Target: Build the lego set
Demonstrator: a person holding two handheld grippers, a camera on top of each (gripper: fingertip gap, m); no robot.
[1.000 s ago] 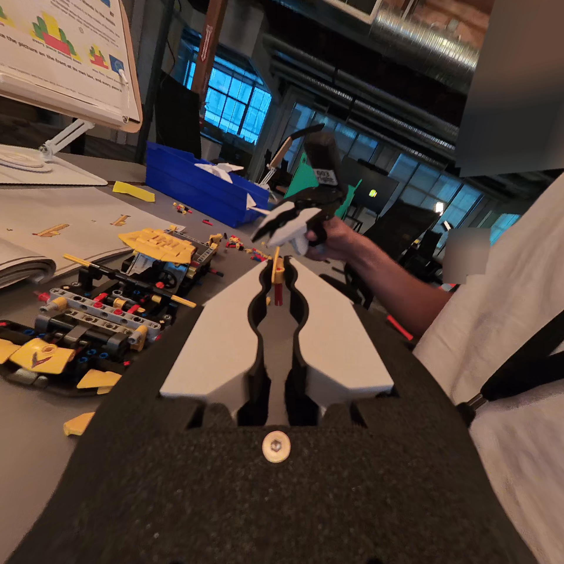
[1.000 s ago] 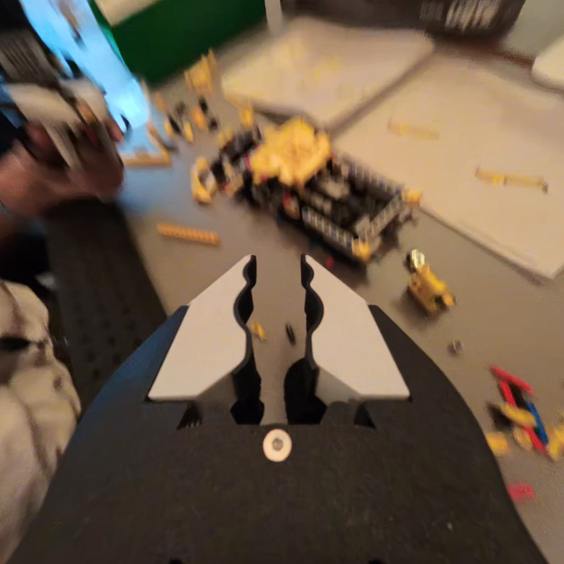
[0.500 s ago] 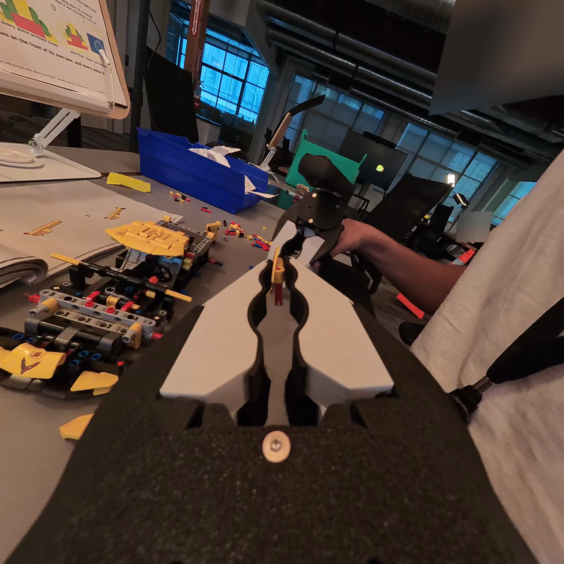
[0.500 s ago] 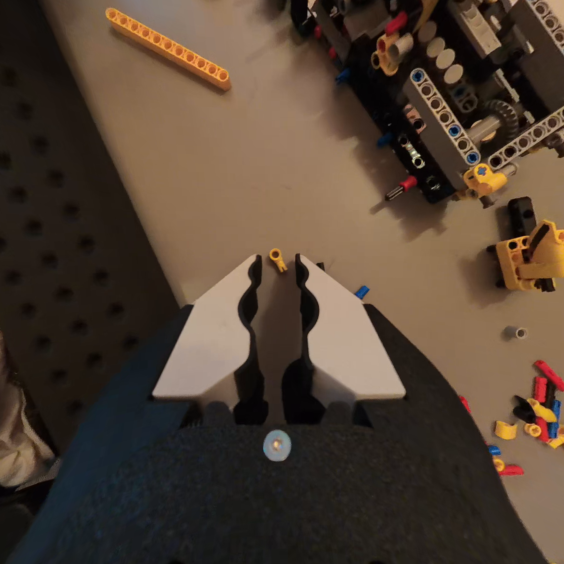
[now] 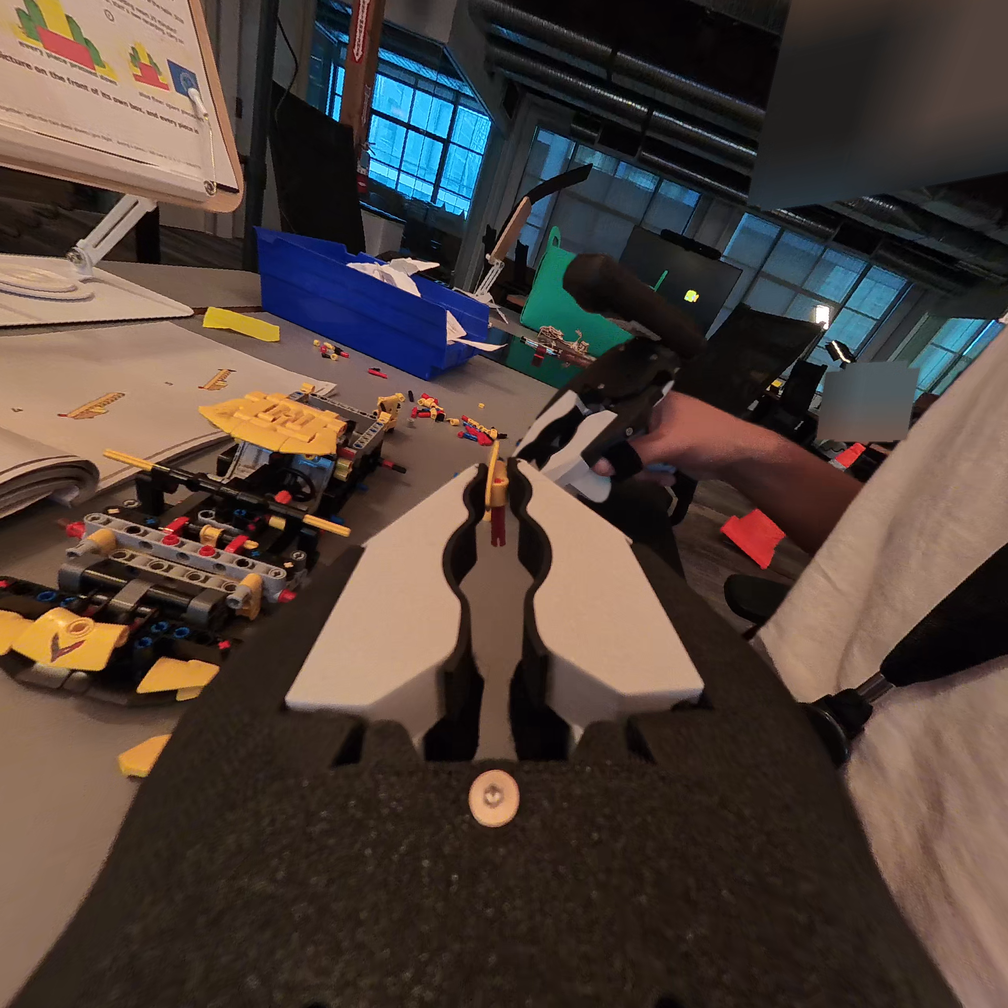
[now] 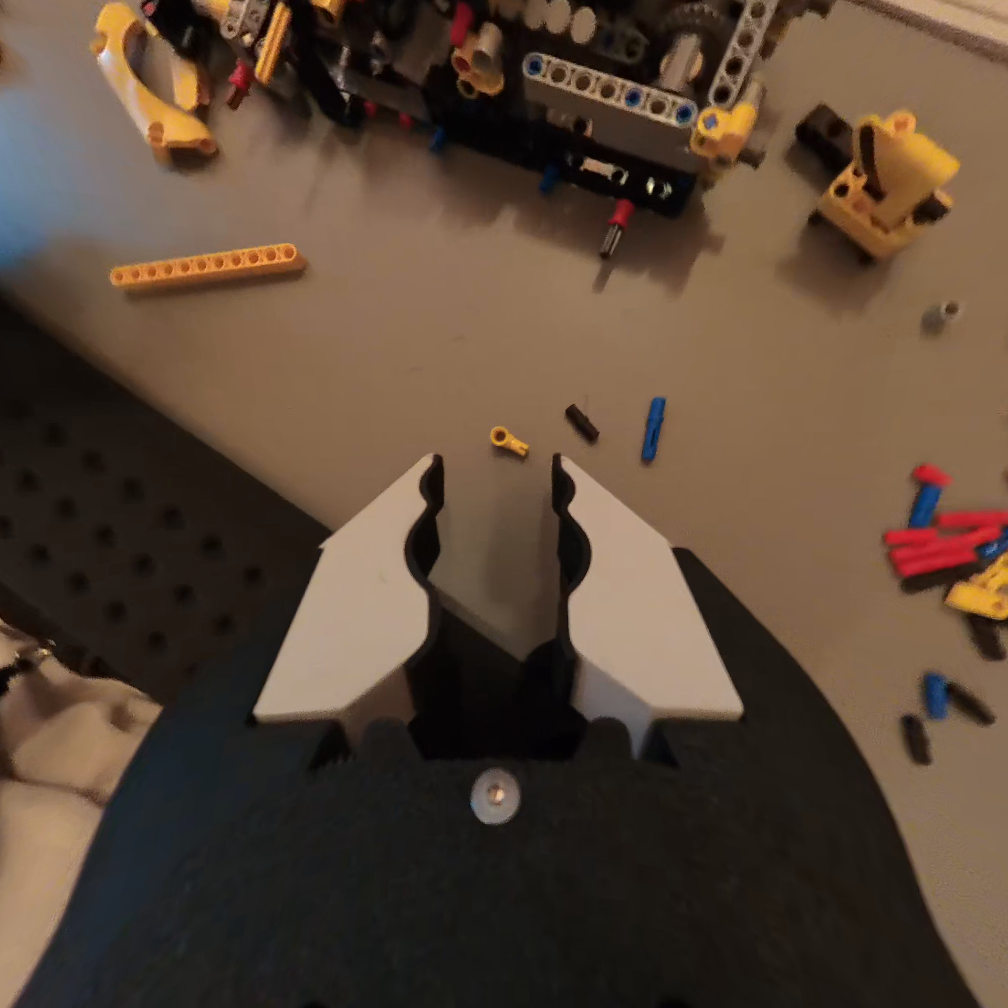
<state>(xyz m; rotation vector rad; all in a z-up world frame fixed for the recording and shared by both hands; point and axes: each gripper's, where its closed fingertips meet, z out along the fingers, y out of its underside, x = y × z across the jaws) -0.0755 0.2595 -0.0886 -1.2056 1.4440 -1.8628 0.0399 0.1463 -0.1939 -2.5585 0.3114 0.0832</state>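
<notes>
My left gripper (image 5: pixel 495 473) is shut on a small yellow piece with a red pin (image 5: pixel 496 504), held in the air over the table's near edge. The black, grey and yellow lego car (image 5: pixel 180 540) lies on the grey table to its left. My right gripper (image 6: pixel 495 463) is open and empty, pointing down at the table just short of a small yellow connector (image 6: pixel 508 441). A black pin (image 6: pixel 581 421) and a blue pin (image 6: pixel 653 428) lie just right of it. The car's side (image 6: pixel 600 98) fills the top of the right wrist view. The right gripper also shows in the left wrist view (image 5: pixel 567 436), held in a hand.
A long orange beam (image 6: pixel 207 267) lies left on the table. A yellow sub-assembly (image 6: pixel 883 185) stands at the right, with a pile of red, blue and yellow pins (image 6: pixel 949 551) below it. A blue bin (image 5: pixel 371 316), open instruction booklet (image 5: pixel 82 393) and a board on a stand (image 5: pixel 103 98) are behind the car. The left gripper's tips are roughly 20 centimetres from the right gripper's.
My right gripper swung down toward the table, opened wider and settled over the small yellow connector. My left gripper stayed nearly still with its piece.
</notes>
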